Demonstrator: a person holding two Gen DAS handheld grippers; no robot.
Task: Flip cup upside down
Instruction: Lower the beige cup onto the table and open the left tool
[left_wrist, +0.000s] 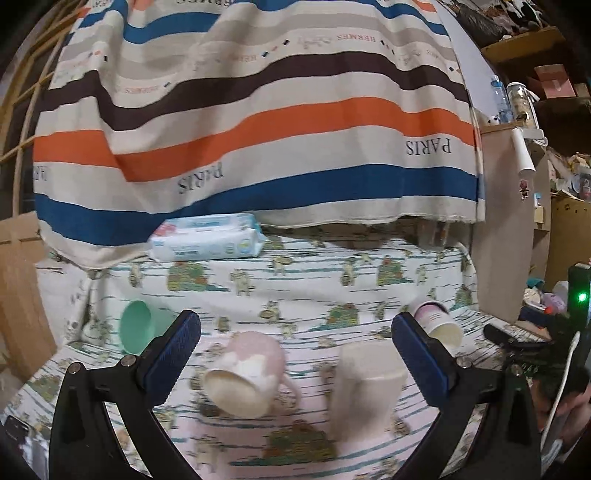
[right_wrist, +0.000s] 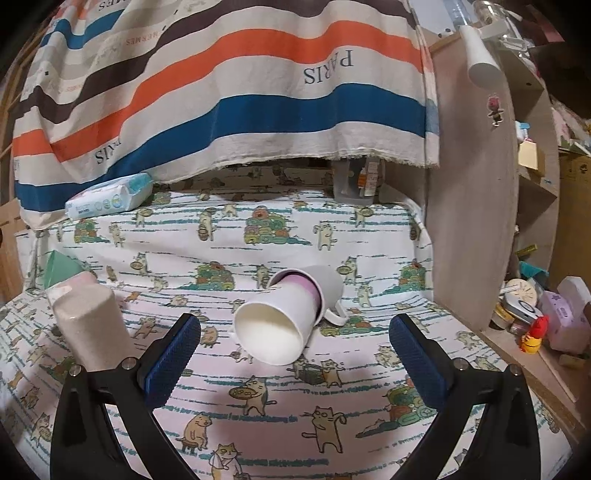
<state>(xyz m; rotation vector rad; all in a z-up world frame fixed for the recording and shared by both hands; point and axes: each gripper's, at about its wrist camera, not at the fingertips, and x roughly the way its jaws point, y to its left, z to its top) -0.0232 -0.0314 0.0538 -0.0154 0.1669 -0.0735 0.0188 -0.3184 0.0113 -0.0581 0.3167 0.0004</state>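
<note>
- Left hand-held gripper (left_wrist: 295, 354): jaws wide apart, holding nothing, over the cat-print surface (left_wrist: 314, 280)
- Right hand-held gripper (right_wrist: 295, 354): jaws wide apart, empty
- White cup (right_wrist: 284, 317) lies on its side mid-surface, mouth toward the right camera
- Pink mug (left_wrist: 245, 373) lies tipped beside an inverted cream cup (left_wrist: 364, 384)

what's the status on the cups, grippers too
Left gripper open, empty; right gripper open, empty. Pink mug on its side, white cup on its side, cream cup already inverted. Nothing blocking.
</note>
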